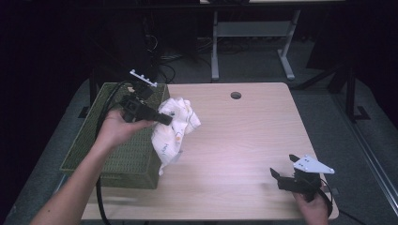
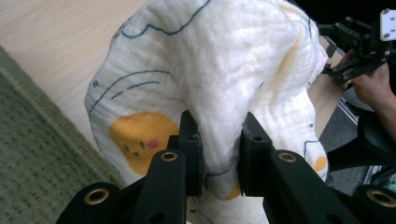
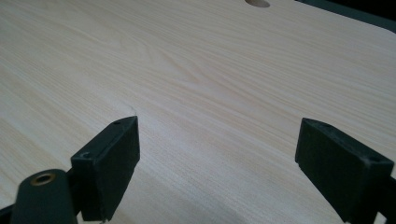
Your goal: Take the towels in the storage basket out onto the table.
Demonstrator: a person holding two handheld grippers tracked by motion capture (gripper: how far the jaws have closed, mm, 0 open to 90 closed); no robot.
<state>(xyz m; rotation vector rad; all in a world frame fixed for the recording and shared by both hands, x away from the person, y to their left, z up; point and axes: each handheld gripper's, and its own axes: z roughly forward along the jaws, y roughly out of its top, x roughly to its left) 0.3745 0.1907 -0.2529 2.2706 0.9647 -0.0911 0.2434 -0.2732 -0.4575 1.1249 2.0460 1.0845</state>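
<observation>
A white cloth (image 1: 176, 129) printed with yellow chicks and blue lines hangs in the air beside the green woven basket (image 1: 117, 159), off the table. My left gripper (image 1: 165, 119) is shut on a fold of the cloth (image 2: 215, 88), its jaws pinching the fabric between them (image 2: 220, 158). The cloth's lower end dangles toward the table by the basket's corner. My right gripper (image 1: 284, 166) rests low near the table's front right edge, held by a hand, its jaws wide apart over bare wood (image 3: 217, 154) with nothing between them.
The basket stands on the table's left side and overhangs its left edge. A round cable hole (image 1: 236, 95) lies near the table's far edge. The light wooden tabletop (image 1: 244, 140) spreads between the two grippers. Desk legs and cables stand behind the table.
</observation>
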